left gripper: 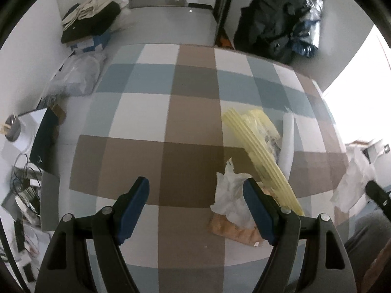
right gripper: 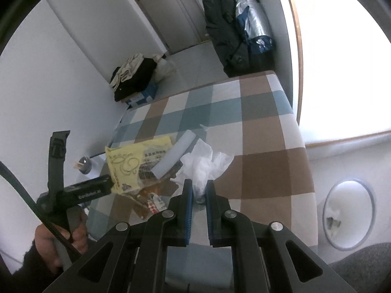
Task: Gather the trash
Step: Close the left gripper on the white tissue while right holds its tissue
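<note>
Trash lies on a checked blue, brown and white cloth [left gripper: 171, 112]: a yellow plastic bag [left gripper: 256, 144], a white foam piece [left gripper: 288, 141], a crumpled white tissue [left gripper: 232, 195] and a brown wrapper [left gripper: 234, 229]. My left gripper [left gripper: 195, 193] is open and empty, just left of that tissue. My right gripper [right gripper: 198, 190] is shut on another crumpled white tissue [right gripper: 205, 163] and holds it above the cloth [right gripper: 256, 171]. The yellow bag [right gripper: 132, 161], foam piece [right gripper: 174, 153] and wrappers [right gripper: 151, 200] lie to its left. The held tissue [left gripper: 352, 178] shows at the right edge of the left wrist view.
A white bin with a round lid [right gripper: 347, 212] stands right of the table. A dark coat and bags [left gripper: 278, 17] hang at the back. Boxes with clothes [left gripper: 90, 22] and plastic bags [left gripper: 73, 73] line the left wall. Cables and clutter [left gripper: 22, 190] sit at the left.
</note>
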